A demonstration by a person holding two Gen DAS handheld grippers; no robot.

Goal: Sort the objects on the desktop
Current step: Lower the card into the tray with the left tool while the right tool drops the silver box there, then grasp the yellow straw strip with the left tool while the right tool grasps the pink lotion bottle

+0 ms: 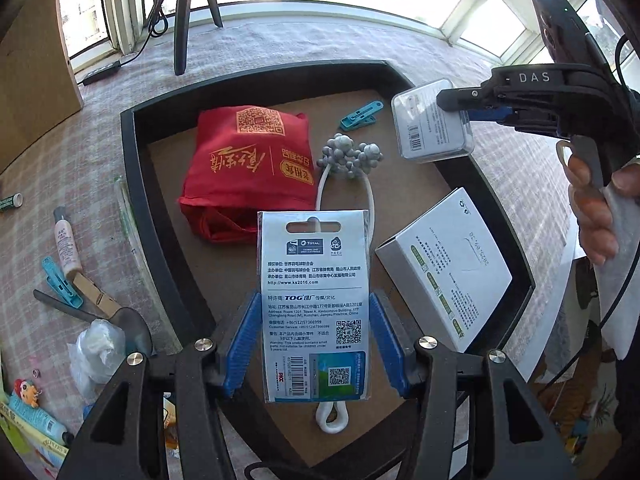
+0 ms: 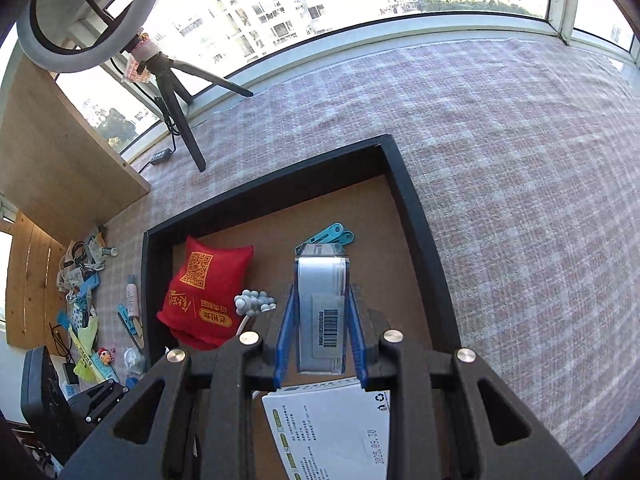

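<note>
A black tray (image 1: 256, 76) with a brown floor lies on the checked cloth. My left gripper (image 1: 314, 320) hovers over its near side, shut on a white printed package card (image 1: 314, 280) that hangs between the blue pads. My right gripper (image 2: 321, 300) is shut on a small clear case with a barcode label (image 2: 322, 312). In the left wrist view that case (image 1: 434, 124) and the right gripper (image 1: 452, 106) hang over the tray's far right rim. In the tray lie a red cloth bag (image 1: 248, 164), a grey beaded piece on a white loop (image 1: 350, 156), a teal clip (image 1: 360, 114) and a white box (image 1: 448, 268).
Left of the tray (image 2: 416, 216) lies clutter: a teal clip (image 1: 60, 280), a small tube (image 1: 66, 246), a crumpled plastic bag (image 1: 98, 350) and printed tubes (image 1: 36, 420). A tripod (image 1: 186, 12) and a wooden board (image 1: 32, 80) stand at the back left. A person's hand (image 1: 592, 216) grips the right tool.
</note>
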